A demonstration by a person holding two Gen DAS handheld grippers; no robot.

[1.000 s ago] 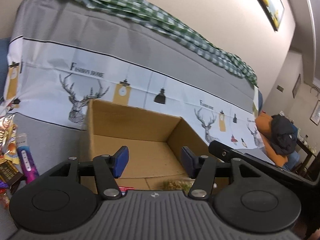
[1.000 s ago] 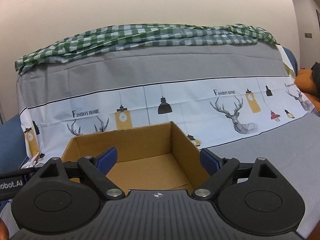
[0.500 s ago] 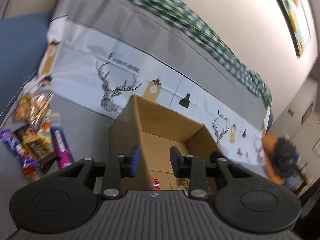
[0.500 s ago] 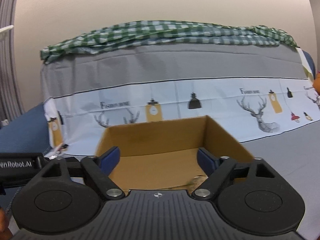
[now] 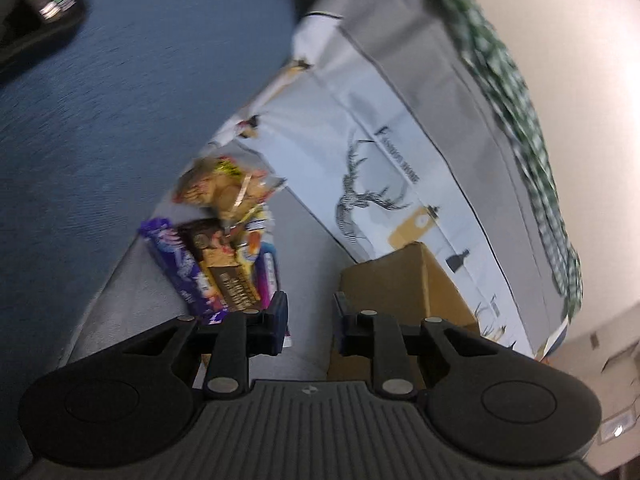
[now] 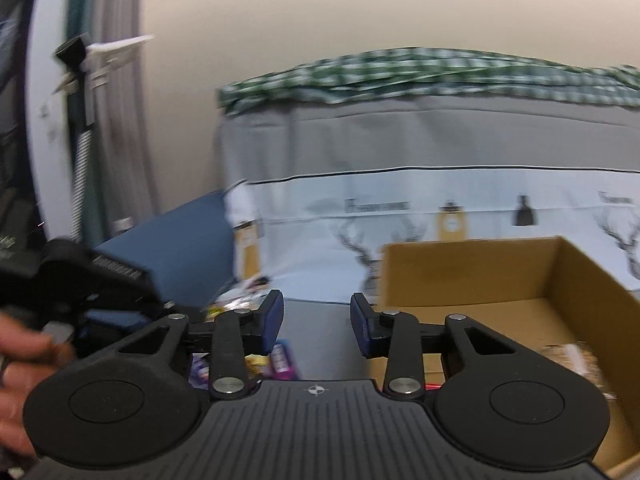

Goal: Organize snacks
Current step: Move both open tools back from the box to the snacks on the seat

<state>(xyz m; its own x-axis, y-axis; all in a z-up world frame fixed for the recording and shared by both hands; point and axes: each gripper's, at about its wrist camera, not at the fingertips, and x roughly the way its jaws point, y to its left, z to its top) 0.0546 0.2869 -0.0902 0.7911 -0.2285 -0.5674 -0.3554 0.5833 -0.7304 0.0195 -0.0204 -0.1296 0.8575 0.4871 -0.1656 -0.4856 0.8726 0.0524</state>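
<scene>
A pile of snack packets [image 5: 224,236] lies on the grey seat cover, with a purple bar [image 5: 176,264] and a brown bar [image 5: 234,286] at its near side. The open cardboard box [image 5: 400,280] stands to the right of the pile. My left gripper [image 5: 310,316] hovers over the seat between pile and box, its jaws closing with nothing between them. In the right wrist view the box [image 6: 500,276] is at the right, with a snack bag [image 6: 568,360] inside. My right gripper [image 6: 316,320] is left of the box, jaws closing on nothing.
A deer-print cover [image 5: 380,184] and a green checked cloth [image 6: 400,76] drape the sofa back. A blue cushion [image 5: 100,100] borders the pile. A person's hand [image 6: 20,360] holds the left tool's black housing [image 6: 80,280]. A stand [image 6: 80,100] rises at far left.
Both views have swung left, away from the box. The left view has rolled, bringing the snack pile to the middle. Both grippers' jaws have narrowed.
</scene>
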